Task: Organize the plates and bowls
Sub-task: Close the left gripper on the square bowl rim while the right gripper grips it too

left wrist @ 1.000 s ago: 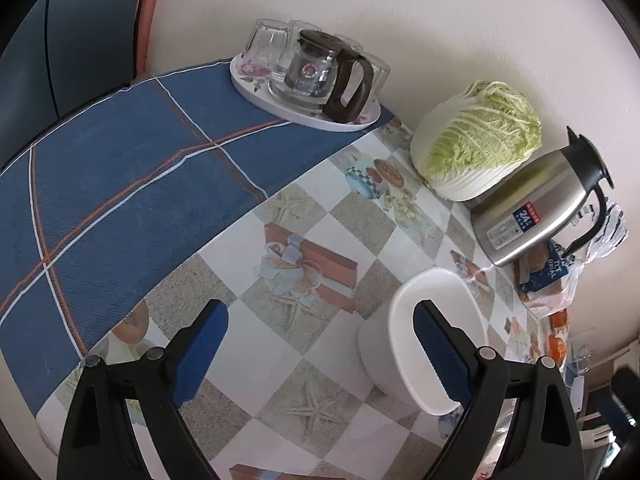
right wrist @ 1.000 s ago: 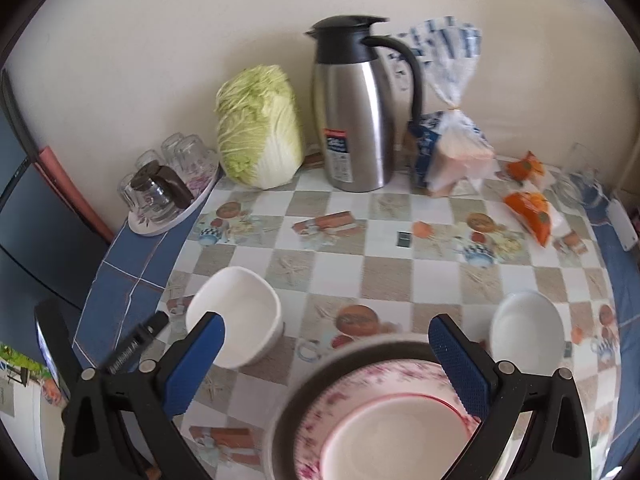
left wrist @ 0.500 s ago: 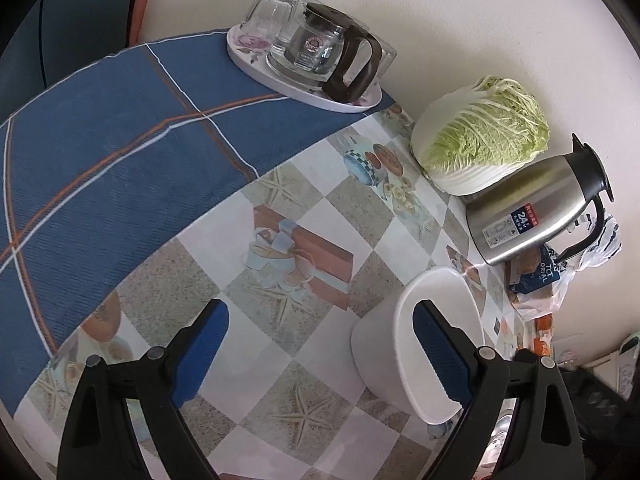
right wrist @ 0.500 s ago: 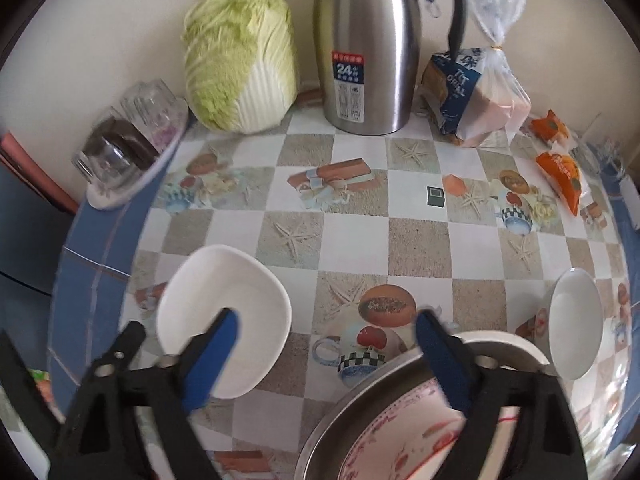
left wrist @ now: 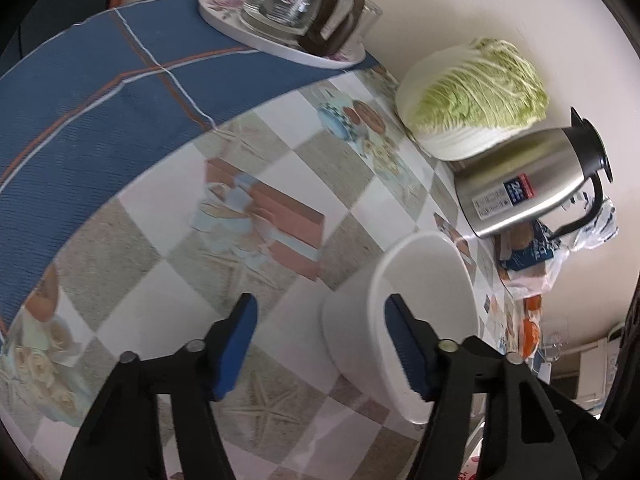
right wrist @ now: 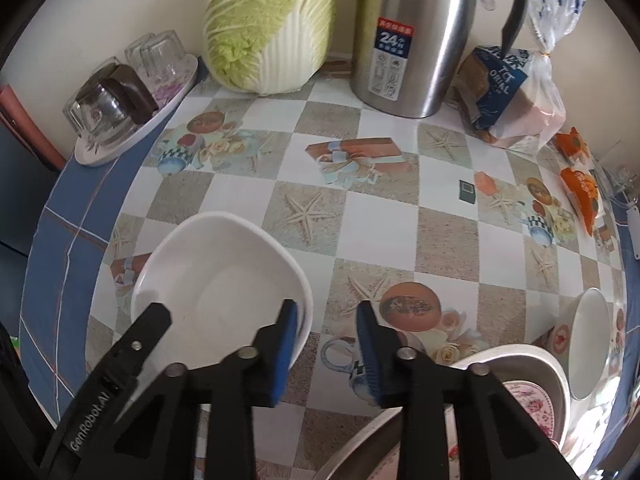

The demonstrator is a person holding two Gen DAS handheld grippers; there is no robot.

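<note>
Right wrist view: square white bowl (right wrist: 224, 280) on counter (right wrist: 384, 240), right rim between pads of right claw (right wrist: 326, 336); jaws just closing, not yet pressed.
Left wrist view: left claw (left wrist: 320, 336) released, jaws just closing, one finger inside the bowl.
Behind: cabbage (right wrist: 272, 24), steel jug (right wrist: 416, 36), bread bag (right wrist: 516, 92).
Seen right view only: small bowl (right wrist: 588, 336), floral plates (right wrist: 528, 404).

Two white bowls (right wrist: 224, 280) (right wrist: 588, 336) (one squarish), one steel jug (right wrist: 412, 36), one cabbage (right wrist: 272, 20).

Soft daylight — motion blur, fisheye-warped edges.
</note>
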